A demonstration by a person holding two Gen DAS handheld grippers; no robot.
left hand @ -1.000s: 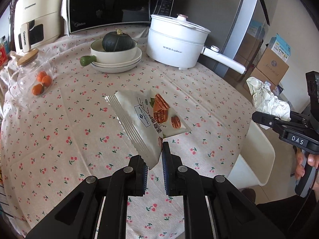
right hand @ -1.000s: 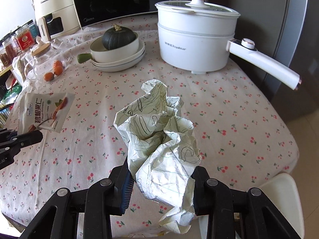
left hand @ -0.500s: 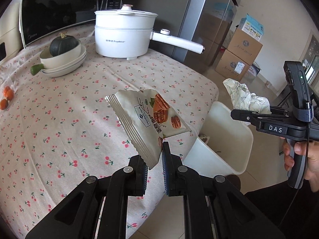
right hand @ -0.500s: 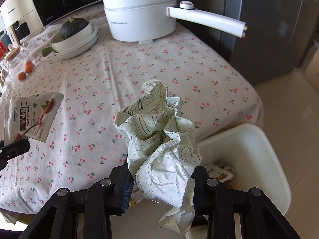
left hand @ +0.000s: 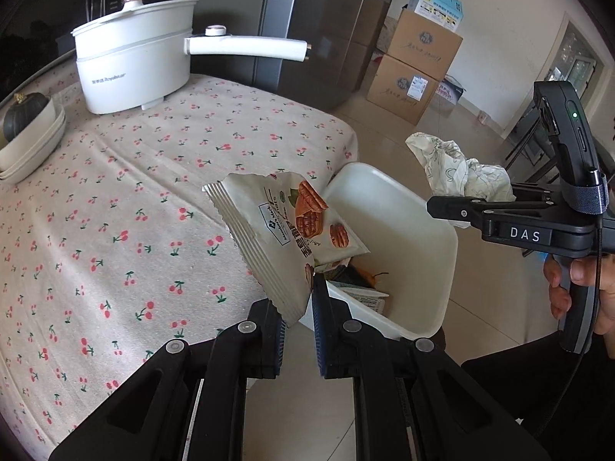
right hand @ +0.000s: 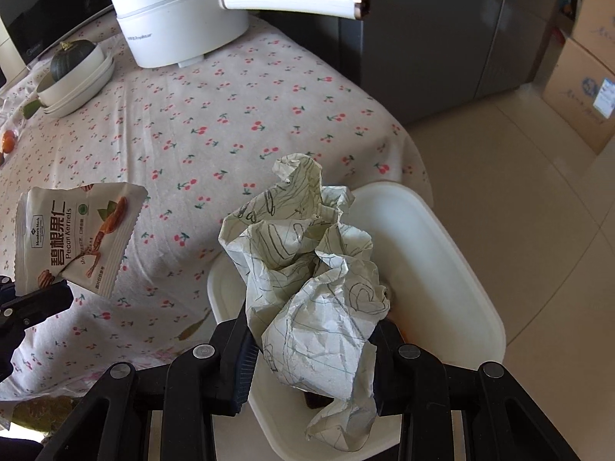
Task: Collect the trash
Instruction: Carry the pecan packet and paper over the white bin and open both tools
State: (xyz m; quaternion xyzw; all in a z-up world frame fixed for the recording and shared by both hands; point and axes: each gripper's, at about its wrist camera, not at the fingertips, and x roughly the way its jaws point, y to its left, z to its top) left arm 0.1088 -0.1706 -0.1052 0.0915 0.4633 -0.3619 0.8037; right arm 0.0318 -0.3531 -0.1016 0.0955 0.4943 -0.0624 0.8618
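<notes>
From my seat, the biggest thing is the table under its cream cloth printed with red cherries (left hand: 127,199), filling the left of both views. At its corner, down on the tiled floor, stands the white plastic rectangular trash bin (left hand: 419,230); my left camera looks into it and shows some packaging already lying inside, while in my right camera the held paper covers most of that interior. On the table's far side sits the white electric cooking pot with a long handle (right hand: 180,19), and near it a stack of cream bowls holding a dark green squash (right hand: 73,61).

My right gripper (right hand: 311,349) clamps the crumpled ball of white paper with green scribbles (right hand: 307,280), its jaws partly spread around the wad, right above the bin. Only the left view shows the person's hand (left hand: 576,288) on that gripper's handle.

My left gripper (left hand: 298,326) has its jaws pinched narrow on the corner of the flat white pecan-kernel snack packet (left hand: 276,238), held over the table edge beside the bin. The right view shows its printed front.
</notes>
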